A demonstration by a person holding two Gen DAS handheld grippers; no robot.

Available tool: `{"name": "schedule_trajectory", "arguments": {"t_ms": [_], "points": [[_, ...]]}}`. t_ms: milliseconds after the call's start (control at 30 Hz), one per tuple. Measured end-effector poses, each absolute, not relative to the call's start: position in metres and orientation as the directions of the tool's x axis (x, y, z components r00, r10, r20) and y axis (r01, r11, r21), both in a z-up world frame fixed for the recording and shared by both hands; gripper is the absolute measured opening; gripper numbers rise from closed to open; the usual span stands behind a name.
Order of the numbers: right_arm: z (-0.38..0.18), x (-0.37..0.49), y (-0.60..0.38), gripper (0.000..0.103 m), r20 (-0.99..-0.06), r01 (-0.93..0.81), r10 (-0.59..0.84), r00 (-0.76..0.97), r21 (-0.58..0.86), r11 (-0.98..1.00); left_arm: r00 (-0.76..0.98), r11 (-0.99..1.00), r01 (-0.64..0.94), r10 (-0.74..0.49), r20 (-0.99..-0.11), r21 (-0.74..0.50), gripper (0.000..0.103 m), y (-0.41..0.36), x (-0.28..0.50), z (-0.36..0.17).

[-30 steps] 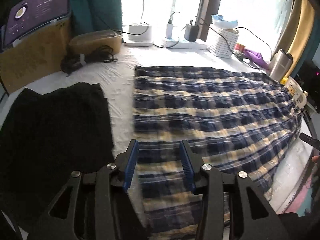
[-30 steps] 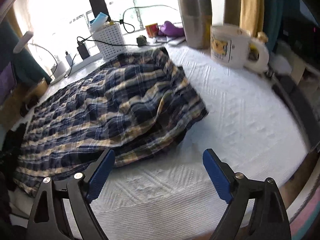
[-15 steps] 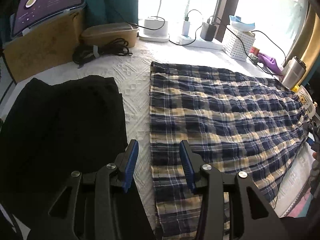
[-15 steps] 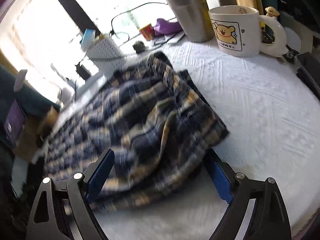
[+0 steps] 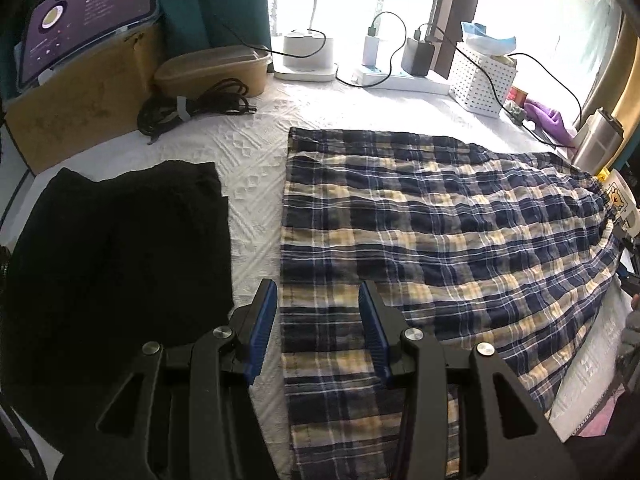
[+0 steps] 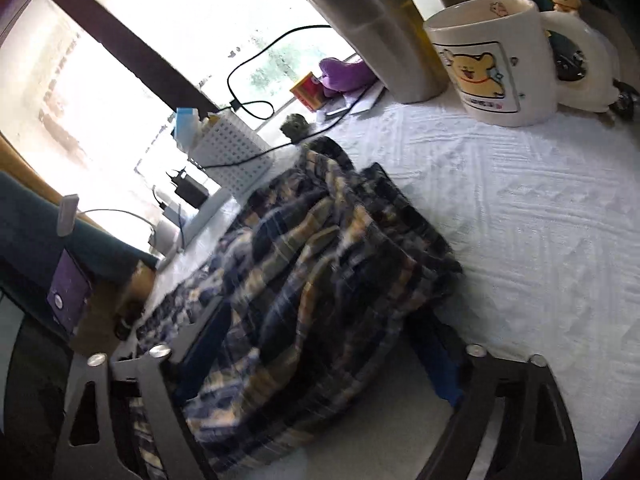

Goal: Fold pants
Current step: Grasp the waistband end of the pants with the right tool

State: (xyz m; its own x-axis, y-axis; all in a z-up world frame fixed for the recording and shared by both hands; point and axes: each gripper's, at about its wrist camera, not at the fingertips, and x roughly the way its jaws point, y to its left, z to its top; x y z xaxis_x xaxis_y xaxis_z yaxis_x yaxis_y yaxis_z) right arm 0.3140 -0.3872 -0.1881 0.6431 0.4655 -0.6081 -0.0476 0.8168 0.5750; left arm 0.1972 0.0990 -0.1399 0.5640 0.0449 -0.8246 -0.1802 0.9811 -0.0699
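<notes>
Blue, navy and yellow plaid pants (image 5: 432, 240) lie spread flat on a white textured cover (image 5: 256, 184). My left gripper (image 5: 318, 320) is open and hovers over their left hem edge, holding nothing. In the right wrist view the pants' other end (image 6: 320, 264) is bunched and blurred. My right gripper (image 6: 320, 356) is open, with the bunched cloth lying between its two blue-padded fingers (image 6: 444, 368); the jaws stand wide apart around it.
A black garment (image 5: 116, 272) lies left of the pants. A cardboard box (image 5: 76, 104), coiled cable (image 5: 192, 106), power strip (image 5: 400, 78) and white basket (image 5: 480, 84) line the window. A steel tumbler (image 6: 380, 32) and bear mug (image 6: 496, 64) stand at the right.
The left gripper shifted left to the pants' hem edge. The right gripper moved forward and down onto the bunched end, so the cloth now sits between its fingers.
</notes>
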Motion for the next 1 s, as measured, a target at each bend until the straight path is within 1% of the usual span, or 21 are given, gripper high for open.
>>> {"name": "schedule_trajectory", "arguments": {"t_ms": [100, 167, 333, 600, 633, 667, 700, 733, 767, 833, 933, 1000], "points": [[-0.184, 0.304, -0.392, 0.083, -0.660, -0.011, 0.382, 0.646, 0.493, 0.870, 0.568, 0.982, -0.170, 0.033, -0.823, -0.077, 0.042, 0.095, 0.202, -0.141], [-0.184, 0.299, -0.396, 0.083, -0.673, 0.002, 0.363, 0.644, 0.476, 0.880, 0.573, 0.984, -0.158, 0.022, -0.820, -0.084, 0.042, 0.092, 0.205, -0.141], [-0.187, 0.303, -0.392, 0.084, -0.671, -0.002, 0.343, 0.657, 0.453, 0.891, 0.577, 0.985, -0.143, 0.002, -0.817, -0.099, 0.042, 0.094, 0.208, -0.144], [-0.190, 0.334, -0.379, 0.083, -0.631, -0.021, 0.382, 0.675, 0.502, 0.865, 0.605, 0.975, -0.184, 0.010, -0.796, -0.128, 0.042, 0.117, 0.195, -0.139], [-0.191, 0.337, -0.378, 0.080, -0.625, -0.022, 0.393, 0.675, 0.515, 0.857, 0.608, 0.972, -0.192, 0.009, -0.794, -0.137, 0.042, 0.121, 0.192, -0.138], [-0.193, 0.339, -0.377, 0.065, -0.623, -0.020, 0.401, 0.672, 0.526, 0.851, 0.610, 0.968, -0.201, 0.005, -0.793, -0.148, 0.042, 0.125, 0.190, -0.138], [-0.196, 0.342, -0.375, 0.057, -0.624, -0.016, 0.414, 0.662, 0.540, 0.841, 0.610, 0.966, -0.207, 0.004, -0.792, -0.154, 0.042, 0.127, 0.189, -0.138], [-0.198, 0.344, -0.375, 0.047, -0.619, -0.013, 0.417, 0.665, 0.549, 0.836, 0.609, 0.964, -0.215, 0.005, -0.793, -0.159, 0.042, 0.128, 0.188, -0.138], [-0.200, 0.346, -0.374, 0.034, -0.620, -0.012, 0.425, 0.659, 0.557, 0.831, 0.609, 0.963, -0.218, 0.006, -0.793, -0.159, 0.042, 0.128, 0.188, -0.138], [-0.204, 0.350, -0.373, 0.021, -0.621, -0.012, 0.455, 0.639, 0.583, 0.812, 0.606, 0.966, -0.212, 0.009, -0.795, -0.151, 0.042, 0.125, 0.188, -0.139], [-0.202, 0.349, -0.375, 0.014, -0.613, -0.015, 0.450, 0.649, 0.581, 0.814, 0.600, 0.972, -0.184, -0.007, -0.800, -0.147, 0.042, 0.116, 0.190, -0.137], [-0.198, 0.346, -0.379, 0.012, -0.610, -0.017, 0.438, 0.660, 0.571, 0.821, 0.607, 0.975, -0.157, -0.031, -0.794, -0.158, 0.042, 0.108, 0.188, -0.132]]}}
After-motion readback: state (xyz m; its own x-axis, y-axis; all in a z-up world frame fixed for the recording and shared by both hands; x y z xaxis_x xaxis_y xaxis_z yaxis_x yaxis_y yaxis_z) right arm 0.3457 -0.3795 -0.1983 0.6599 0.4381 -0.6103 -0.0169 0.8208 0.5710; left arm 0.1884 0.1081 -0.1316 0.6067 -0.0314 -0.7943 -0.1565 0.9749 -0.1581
